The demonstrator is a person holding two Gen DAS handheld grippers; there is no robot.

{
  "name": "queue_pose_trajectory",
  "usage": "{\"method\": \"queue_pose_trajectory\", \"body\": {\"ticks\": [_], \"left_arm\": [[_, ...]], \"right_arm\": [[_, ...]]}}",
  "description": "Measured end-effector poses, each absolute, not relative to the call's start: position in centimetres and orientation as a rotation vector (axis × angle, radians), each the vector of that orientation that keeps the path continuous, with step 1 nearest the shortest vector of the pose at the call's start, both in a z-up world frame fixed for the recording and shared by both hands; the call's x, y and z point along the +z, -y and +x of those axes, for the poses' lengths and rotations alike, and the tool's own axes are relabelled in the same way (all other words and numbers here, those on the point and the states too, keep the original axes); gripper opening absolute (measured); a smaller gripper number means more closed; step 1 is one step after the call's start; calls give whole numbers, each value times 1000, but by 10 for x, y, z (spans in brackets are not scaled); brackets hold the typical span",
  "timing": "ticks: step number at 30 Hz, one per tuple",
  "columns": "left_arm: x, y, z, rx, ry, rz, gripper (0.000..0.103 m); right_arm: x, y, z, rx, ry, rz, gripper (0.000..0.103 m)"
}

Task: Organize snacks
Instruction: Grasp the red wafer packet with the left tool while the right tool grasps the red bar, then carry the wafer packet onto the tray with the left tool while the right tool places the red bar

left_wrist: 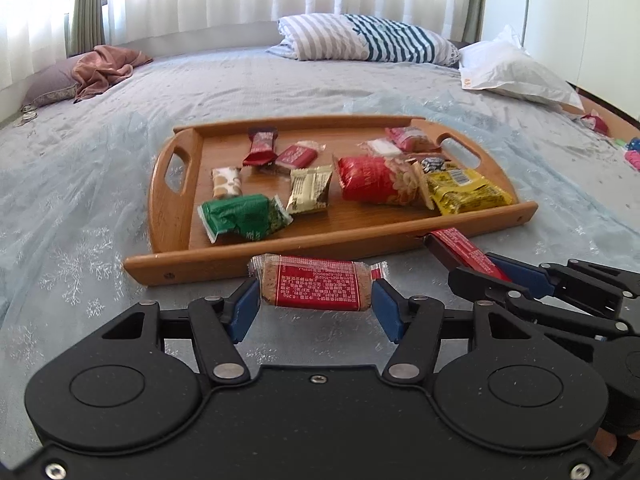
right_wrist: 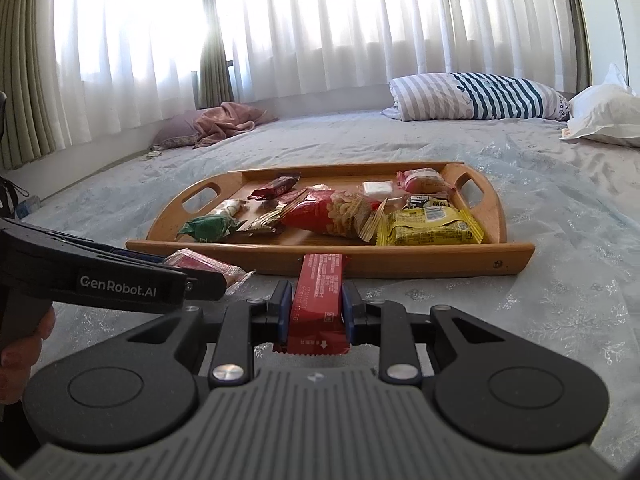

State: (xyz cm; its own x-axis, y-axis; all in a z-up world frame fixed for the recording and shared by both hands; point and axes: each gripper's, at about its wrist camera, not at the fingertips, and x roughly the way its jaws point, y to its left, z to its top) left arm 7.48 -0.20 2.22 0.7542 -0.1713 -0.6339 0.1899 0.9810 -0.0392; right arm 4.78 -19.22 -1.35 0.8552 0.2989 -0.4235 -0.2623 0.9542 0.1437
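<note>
L gripper [left_wrist: 316,300] is clamped on a clear-wrapped cereal bar w/ red label [left_wrist: 314,286], blue pads pressing both short ends, bar crosswise, held just in front of the wooden tray [left_wrist: 280,258] near rail. R gripper [right_wrist: 314,312] is closed on a long red bar wrapper [right_wrist: 318,300], gripped by its sides, lengthwise, far end reaching to the tray's near rail. In the left wrist view the R gripper [left_wrist: 476,274] sits just beside the L one, to its right. Tray rests on the pale blue bedspread [left_wrist: 80,184] & holds a green pack [left_wrist: 242,216], gold pack [left_wrist: 310,190], big red peanut bag [left_wrist: 378,180], yellow pack [left_wrist: 466,192], dark red bar [left_wrist: 261,146], plus smaller pink/white pieces at the far right corner. Beyond: striped pillow [left_wrist: 368,38], white pillow [left_wrist: 516,70], pink cloth [left_wrist: 106,68] on the bed, white curtains [right_wrist: 320,28] behind.
</note>
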Motion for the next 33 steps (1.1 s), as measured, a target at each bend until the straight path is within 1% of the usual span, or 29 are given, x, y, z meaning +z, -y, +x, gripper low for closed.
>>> {"method": "queue_pose_trajectory", "body": {"ticks": [7,17,26,33], "left_arm": [[44,-2,80,-210,-660,-1,59],[72,-24,124,-176,-646,-52,59],[85,-39,207,-91,-666,-64,59],[70,-46,270,-21,-718,-107,59]], "right_arm": [[1,198,53,258,-433,72,30],[30,208,88,223,-405,94,30],[45,204,160,235,-451,157,30],[39,192,218,261,-529,250,30]]}}
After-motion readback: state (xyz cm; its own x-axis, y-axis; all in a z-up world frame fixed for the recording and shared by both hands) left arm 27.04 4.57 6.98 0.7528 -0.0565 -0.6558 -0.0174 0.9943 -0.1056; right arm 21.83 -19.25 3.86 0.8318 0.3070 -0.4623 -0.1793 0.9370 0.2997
